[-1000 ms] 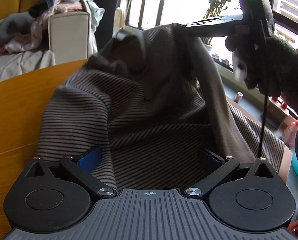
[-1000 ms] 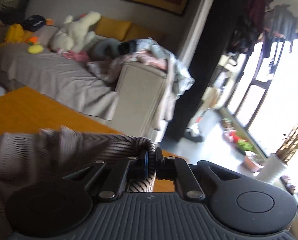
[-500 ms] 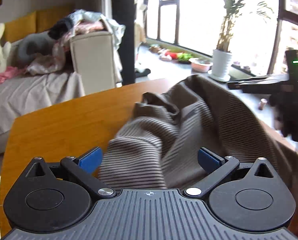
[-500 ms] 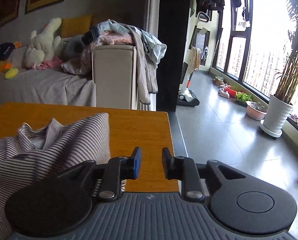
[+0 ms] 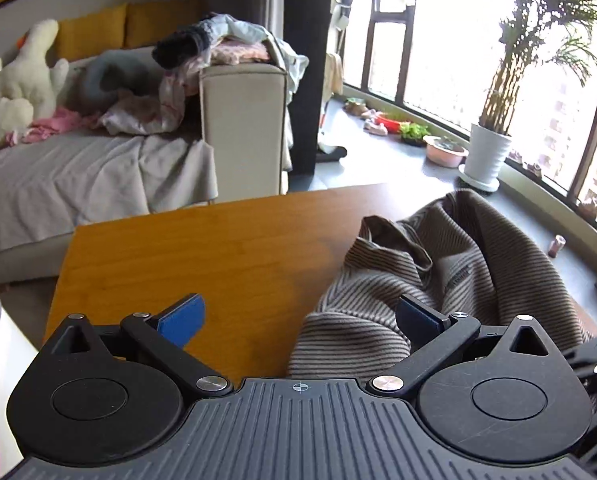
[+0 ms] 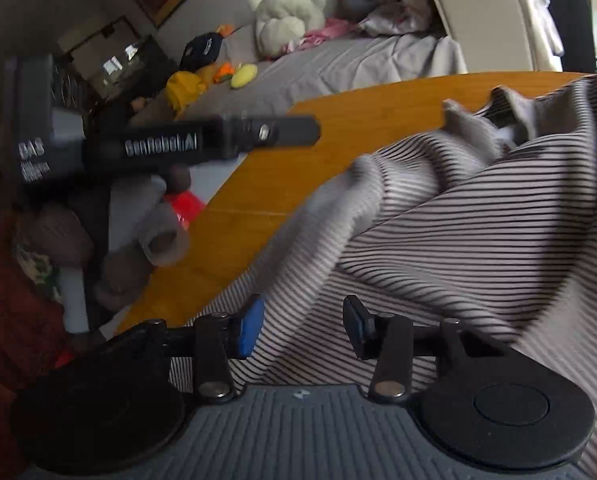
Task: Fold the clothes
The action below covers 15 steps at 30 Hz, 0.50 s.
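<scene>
Lying crumpled on the wooden table point(image 5: 226, 248), striped sweater point(image 5: 450, 264), collar away from both wide-spread, empty grippers' fingers point(image 5: 182, 318).

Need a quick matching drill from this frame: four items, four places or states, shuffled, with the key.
Items
1. grey-and-black striped knit garment
2. white potted palm planter
3. cream plush toy animal
4. left gripper

Places or states
A. on the floor by the window
B. jaws open, empty
C. crumpled on the orange wooden table
D. on the grey-covered sofa

Pairs: 1-C, 2-A, 3-D, 4-B
</scene>
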Each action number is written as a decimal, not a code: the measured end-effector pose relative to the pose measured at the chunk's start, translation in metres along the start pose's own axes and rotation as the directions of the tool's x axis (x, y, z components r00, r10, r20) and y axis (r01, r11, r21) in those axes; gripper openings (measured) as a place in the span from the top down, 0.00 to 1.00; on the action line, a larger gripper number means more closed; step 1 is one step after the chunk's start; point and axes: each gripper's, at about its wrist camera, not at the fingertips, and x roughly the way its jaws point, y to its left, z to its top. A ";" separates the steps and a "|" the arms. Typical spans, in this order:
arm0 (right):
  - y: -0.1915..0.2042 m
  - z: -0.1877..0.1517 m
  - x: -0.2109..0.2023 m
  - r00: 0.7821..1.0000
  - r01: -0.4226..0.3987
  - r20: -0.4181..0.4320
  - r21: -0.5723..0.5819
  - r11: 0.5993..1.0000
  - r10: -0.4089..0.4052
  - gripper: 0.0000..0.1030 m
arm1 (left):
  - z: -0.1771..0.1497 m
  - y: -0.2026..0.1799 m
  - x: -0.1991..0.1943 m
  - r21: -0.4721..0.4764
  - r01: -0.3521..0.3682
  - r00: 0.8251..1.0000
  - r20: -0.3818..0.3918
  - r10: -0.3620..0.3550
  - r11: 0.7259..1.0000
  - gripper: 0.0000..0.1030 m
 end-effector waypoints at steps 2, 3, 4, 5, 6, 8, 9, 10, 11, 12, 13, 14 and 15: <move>0.023 0.002 0.026 0.999 -0.018 -0.052 -0.068 0.998 0.015 0.69 | 0.001 0.012 -0.013 -0.023 -0.012 0.999 0.032 0.013 1.000 0.00; 0.034 0.006 0.035 0.998 -0.022 -0.061 -0.105 0.994 0.016 0.82 | 0.003 0.020 -0.020 -0.039 -0.017 0.999 0.049 0.019 0.999 0.00; 0.042 0.013 0.040 0.998 -0.025 -0.058 -0.125 0.992 0.017 0.85 | 0.005 0.027 -0.027 -0.055 -0.019 0.997 0.070 0.023 0.998 0.00; 0.046 0.023 0.044 0.999 -0.031 -0.045 -0.125 0.992 0.026 0.86 | 0.008 0.033 -0.035 -0.070 -0.020 0.996 0.090 0.026 0.997 0.00; 0.048 0.036 0.047 0.999 -0.036 -0.019 -0.115 0.993 0.034 0.87 | 0.010 0.040 -0.042 -0.086 -0.020 0.993 0.110 0.030 0.996 0.00; 0.052 0.065 0.051 0.994 0.006 0.105 -0.118 0.993 0.006 0.88 | 0.016 0.048 -0.053 -0.109 -0.015 0.988 0.153 0.032 0.994 0.00; 0.051 0.080 0.054 0.986 0.032 0.166 -0.115 0.993 -0.012 0.88 | 0.020 0.051 -0.058 -0.120 -0.012 0.984 0.176 0.033 0.993 0.00; 0.049 0.093 0.057 0.975 0.055 0.218 -0.105 0.993 -0.031 0.85 | 0.023 0.052 -0.062 -0.130 -0.009 0.980 0.197 0.034 0.992 0.00; 0.044 0.106 0.061 0.970 0.055 0.242 -0.085 0.995 -0.033 0.83 | 0.026 0.054 -0.065 -0.139 -0.005 0.976 0.216 0.035 0.990 0.00; 0.032 0.119 0.064 0.971 0.035 0.236 -0.050 0.998 -0.022 0.82 | 0.028 0.053 -0.065 -0.141 -0.002 0.974 0.225 0.034 0.990 0.00; 0.020 0.130 0.063 0.971 0.035 0.236 -0.022 0.999 -0.029 0.82 | 0.029 0.052 -0.065 -0.143 0.001 0.972 0.233 0.033 0.990 0.00; 0.010 0.138 0.059 0.969 0.052 0.244 -0.004 0.999 -0.050 0.82 | 0.028 0.051 -0.064 -0.136 0.007 0.972 0.234 0.025 0.991 0.00; 0.000 0.143 0.051 0.963 0.077 0.259 0.006 0.997 -0.076 0.82 | 0.025 0.048 -0.061 -0.125 0.015 0.973 0.232 0.014 0.992 0.00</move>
